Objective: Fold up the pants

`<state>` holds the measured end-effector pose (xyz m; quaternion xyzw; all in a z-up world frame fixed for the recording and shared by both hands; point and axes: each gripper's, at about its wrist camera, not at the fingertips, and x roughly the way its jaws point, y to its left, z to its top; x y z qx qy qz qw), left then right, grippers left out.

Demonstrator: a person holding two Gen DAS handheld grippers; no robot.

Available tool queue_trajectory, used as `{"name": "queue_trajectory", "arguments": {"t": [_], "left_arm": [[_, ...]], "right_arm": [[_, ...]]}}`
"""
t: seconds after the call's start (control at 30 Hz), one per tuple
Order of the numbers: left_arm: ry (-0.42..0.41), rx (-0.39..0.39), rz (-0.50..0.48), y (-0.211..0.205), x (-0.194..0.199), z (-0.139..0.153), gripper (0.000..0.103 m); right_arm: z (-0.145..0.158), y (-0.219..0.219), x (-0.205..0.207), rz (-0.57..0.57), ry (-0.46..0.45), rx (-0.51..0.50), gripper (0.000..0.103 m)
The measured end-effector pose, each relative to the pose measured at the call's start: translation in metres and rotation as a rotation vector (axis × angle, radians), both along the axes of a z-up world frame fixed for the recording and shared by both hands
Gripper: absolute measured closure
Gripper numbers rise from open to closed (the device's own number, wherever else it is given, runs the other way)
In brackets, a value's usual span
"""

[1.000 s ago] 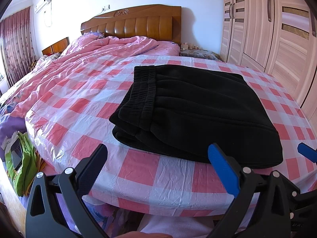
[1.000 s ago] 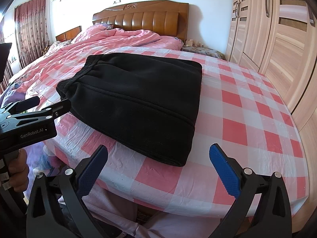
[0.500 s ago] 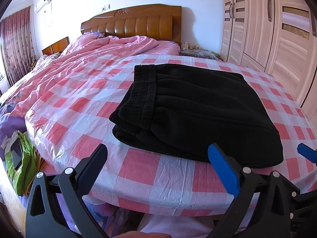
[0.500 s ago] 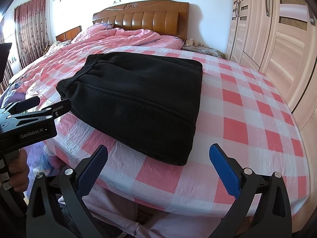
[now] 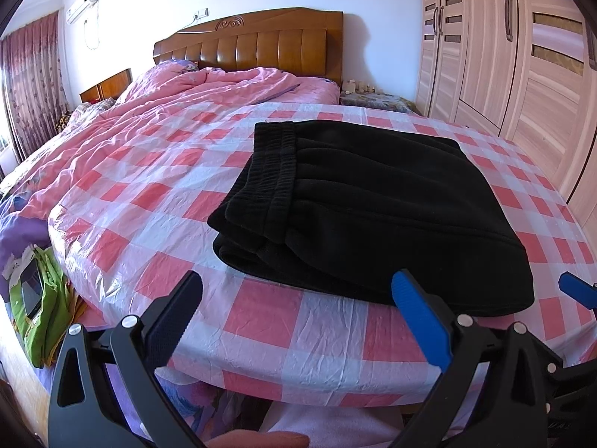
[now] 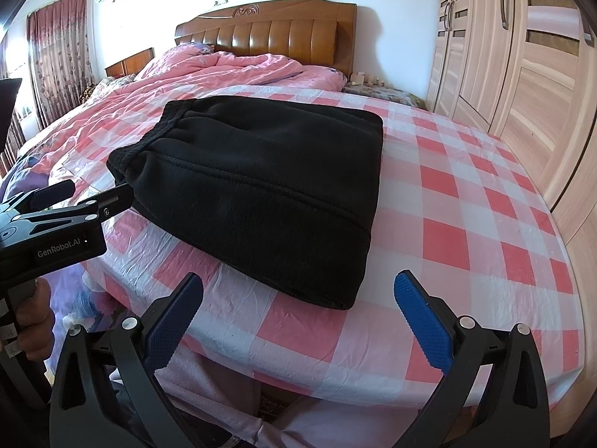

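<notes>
Black pants (image 5: pixel 365 205) lie folded into a thick rectangle on the pink-and-white checked sheet (image 5: pixel 156 194), elastic waistband to the left. In the right wrist view the same pants (image 6: pixel 261 186) fill the middle of the bed. My left gripper (image 5: pixel 298 310) hovers open just short of the bed's near edge, nothing between its fingers. My right gripper (image 6: pixel 298 313) is open too, held back from the pants' near right corner. The left gripper (image 6: pixel 82 201) also shows from the side in the right wrist view, close to the pants' left edge, held by a hand (image 6: pixel 33 328).
A crumpled pink quilt (image 5: pixel 175 108) and wooden headboard (image 5: pixel 250 44) lie at the far end. Wardrobe doors (image 5: pixel 522 56) line the right side. A green bag (image 5: pixel 41 310) sits on the floor at the left. The person's light trousers (image 6: pixel 231 407) show below the bed edge.
</notes>
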<state>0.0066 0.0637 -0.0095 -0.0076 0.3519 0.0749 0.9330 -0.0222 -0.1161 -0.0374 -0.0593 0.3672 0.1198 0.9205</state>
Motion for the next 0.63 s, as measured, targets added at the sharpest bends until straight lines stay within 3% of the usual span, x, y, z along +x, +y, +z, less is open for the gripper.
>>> {"name": "queue_trajectory", "arguments": {"t": [0.63], "left_arm": [[0.008, -0.01, 0.003, -0.0004, -0.0014, -0.0018, 0.001]], "right_arm": [[-0.001, 0.0007, -0.0009, 0.0, 0.002, 0.002, 0.004]]}}
